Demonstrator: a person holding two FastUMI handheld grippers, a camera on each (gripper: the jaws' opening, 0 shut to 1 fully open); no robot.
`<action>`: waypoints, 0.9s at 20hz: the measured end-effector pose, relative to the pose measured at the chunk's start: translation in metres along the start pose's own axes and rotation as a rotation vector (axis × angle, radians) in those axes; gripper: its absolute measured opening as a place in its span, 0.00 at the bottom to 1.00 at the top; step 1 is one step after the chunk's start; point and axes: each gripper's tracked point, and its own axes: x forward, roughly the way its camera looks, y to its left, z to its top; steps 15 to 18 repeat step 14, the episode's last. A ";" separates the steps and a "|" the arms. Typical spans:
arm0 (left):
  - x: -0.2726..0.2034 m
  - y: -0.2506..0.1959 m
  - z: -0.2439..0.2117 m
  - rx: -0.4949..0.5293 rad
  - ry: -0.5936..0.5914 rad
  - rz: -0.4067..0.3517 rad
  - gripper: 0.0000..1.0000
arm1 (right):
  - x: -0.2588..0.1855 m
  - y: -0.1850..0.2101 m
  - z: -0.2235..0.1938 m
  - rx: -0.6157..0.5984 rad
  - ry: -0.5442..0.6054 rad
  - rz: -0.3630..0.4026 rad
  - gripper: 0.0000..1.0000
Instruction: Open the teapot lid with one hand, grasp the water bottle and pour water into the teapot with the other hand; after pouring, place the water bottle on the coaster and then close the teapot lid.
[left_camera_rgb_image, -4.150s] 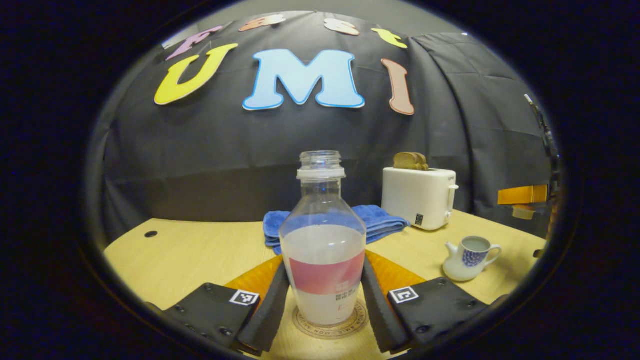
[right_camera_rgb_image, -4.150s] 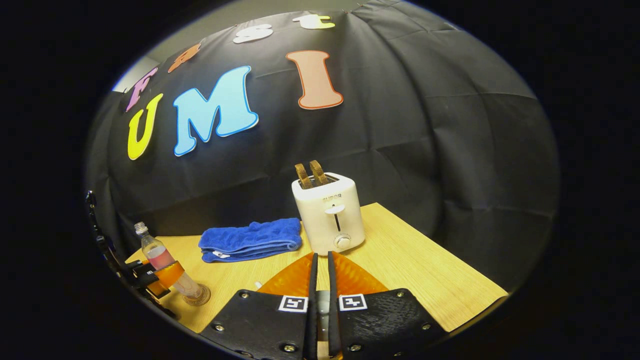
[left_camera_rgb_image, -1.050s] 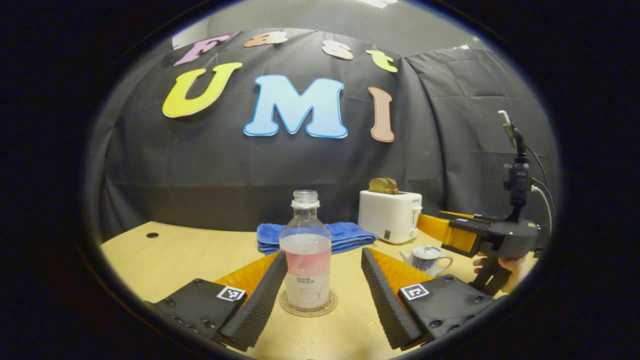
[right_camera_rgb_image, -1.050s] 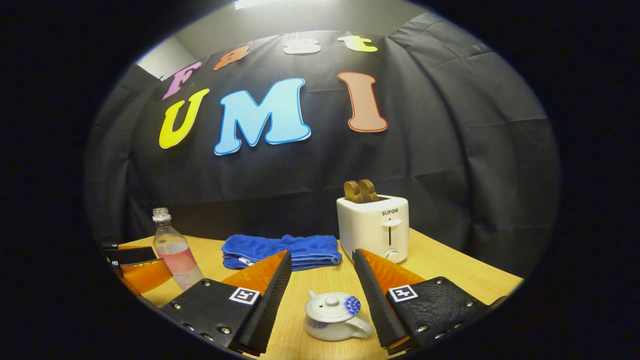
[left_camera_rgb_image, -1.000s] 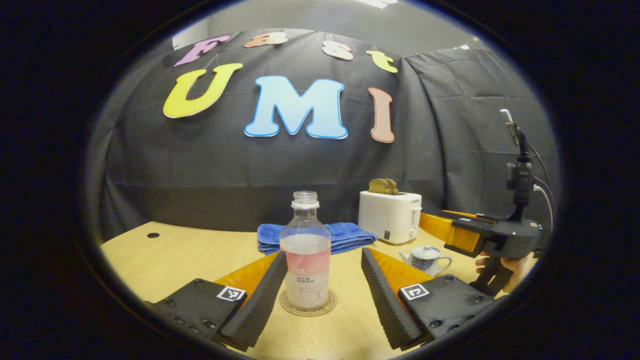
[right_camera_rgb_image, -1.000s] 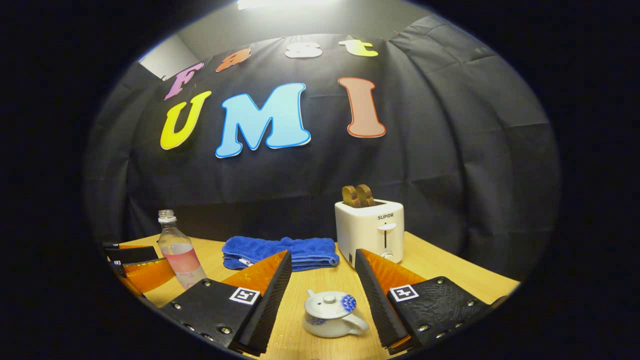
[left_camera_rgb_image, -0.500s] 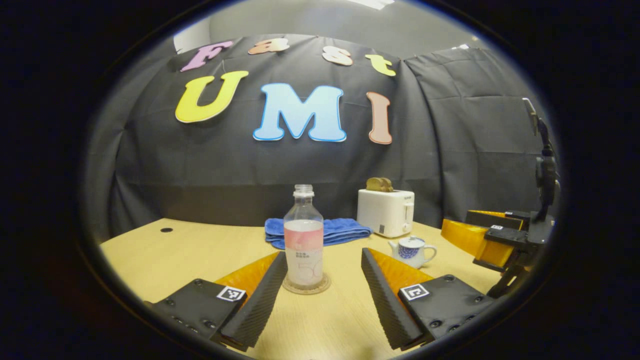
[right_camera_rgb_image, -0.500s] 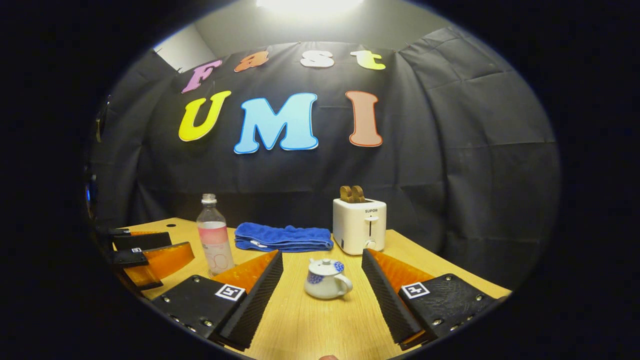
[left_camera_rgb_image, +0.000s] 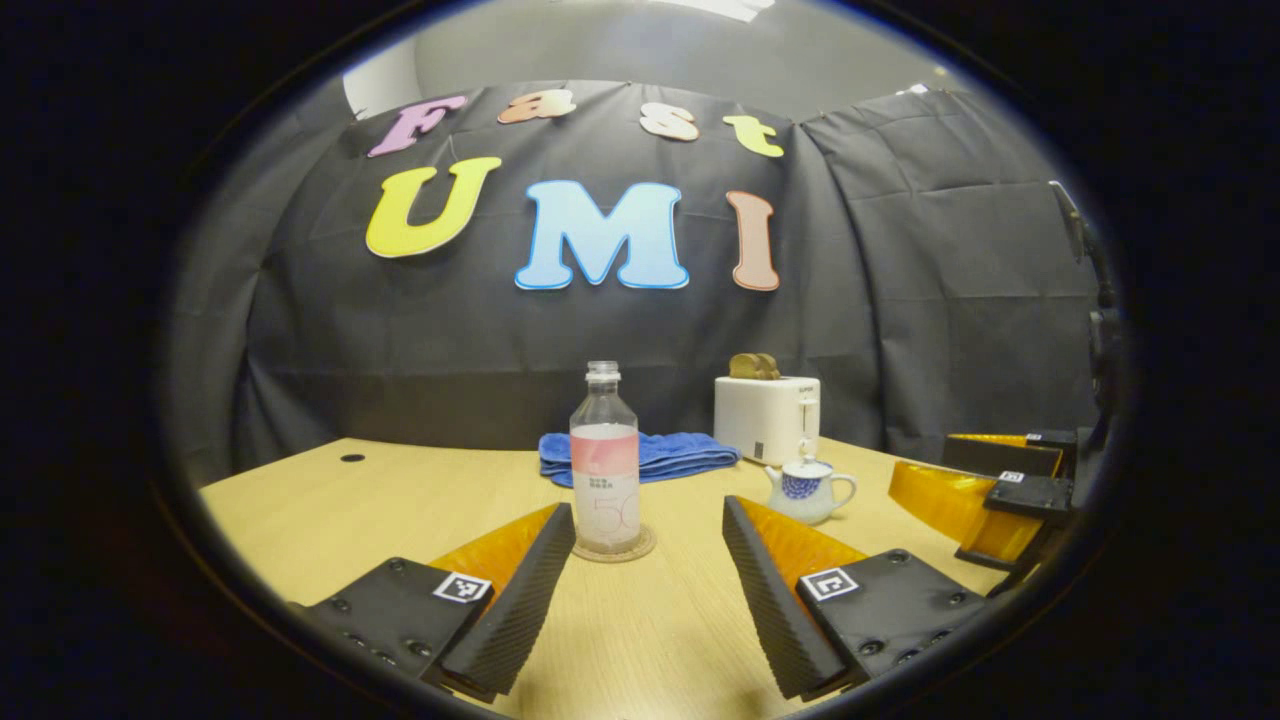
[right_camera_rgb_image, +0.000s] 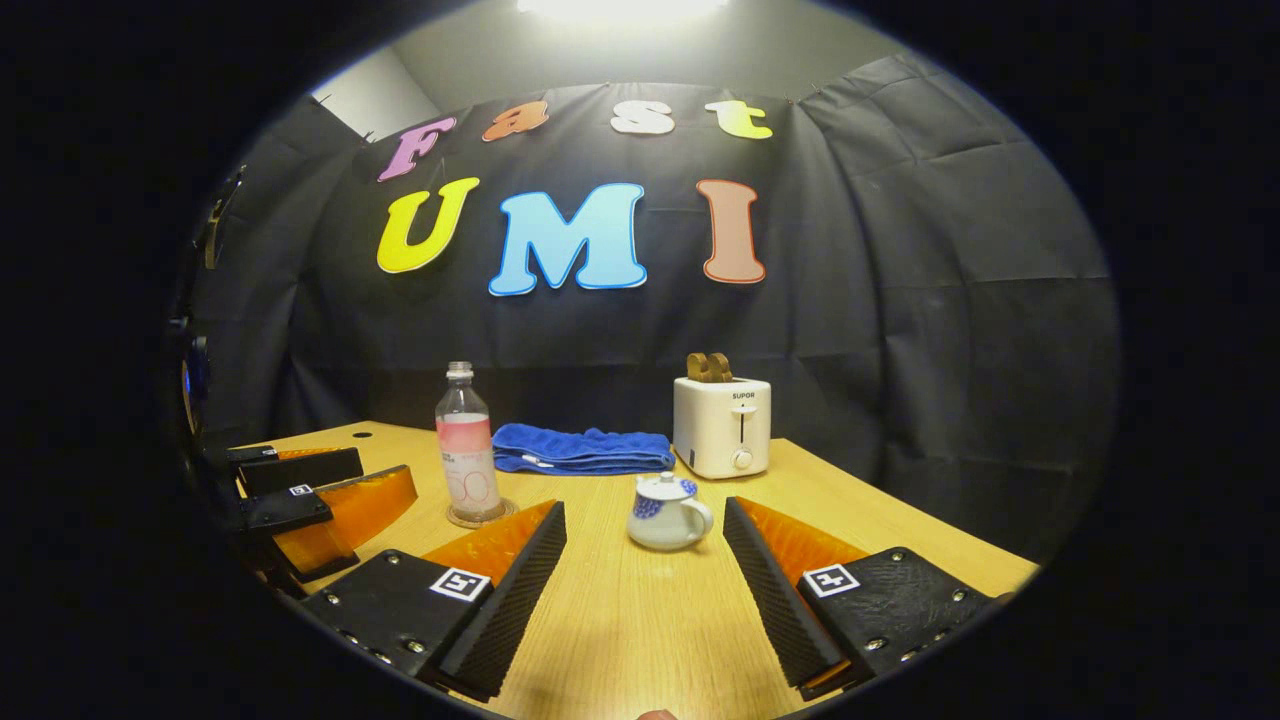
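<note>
- Left claw (left_camera_rgb_image: 648, 585): released, fingers spread wide, nothing held; it is seen low over the desk (left_camera_rgb_image: 330, 500), short of the water bottle.
- Right claw (right_camera_rgb_image: 645, 585): released too, fingers wide apart, nothing between them; it is also seen at the right edge of the left gripper view (left_camera_rgb_image: 985, 490).
- Water bottle (left_camera_rgb_image: 604, 462): upright on the coaster (left_camera_rgb_image: 613, 549), uncapped, partly filled; it is apart from both claws. In the right gripper view it is seen left of centre (right_camera_rgb_image: 466, 447), coaster (right_camera_rgb_image: 480, 517) under it.
- Bottle label: a pink band with small print beneath, too small to be read; a large pale "50"-like mark is seen lower down, not certain.
- Teapot (right_camera_rgb_image: 667, 511): white with a blue pattern, lid on, upright on the desk (right_camera_rgb_image: 900, 520) ahead of the right claw, between the lines of its fingers but not touched. In the left gripper view it is seen to the right of the bottle (left_camera_rgb_image: 806, 491), near the toaster.
- Toaster (right_camera_rgb_image: 721, 426): white, at the back of the desk, two slices of toast (right_camera_rgb_image: 708, 367) standing up in the slots; a brand word is printed on its front, not spelled out here.
- Blue towel (right_camera_rgb_image: 580, 449): folded, laid between bottle and toaster at the back.
- Square black-and-white marker tags are seen on both claws' finger bases.
</note>
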 end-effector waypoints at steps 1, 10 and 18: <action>-0.003 0.001 -0.003 0.003 0.004 0.007 1.00 | -0.002 0.003 -0.004 0.004 0.010 0.009 0.98; -0.026 0.004 -0.004 0.010 -0.003 0.040 1.00 | -0.015 0.021 -0.013 0.019 0.020 0.039 0.98; -0.034 -0.003 -0.007 0.007 0.008 0.034 1.00 | -0.024 0.027 -0.013 0.001 0.018 0.044 0.98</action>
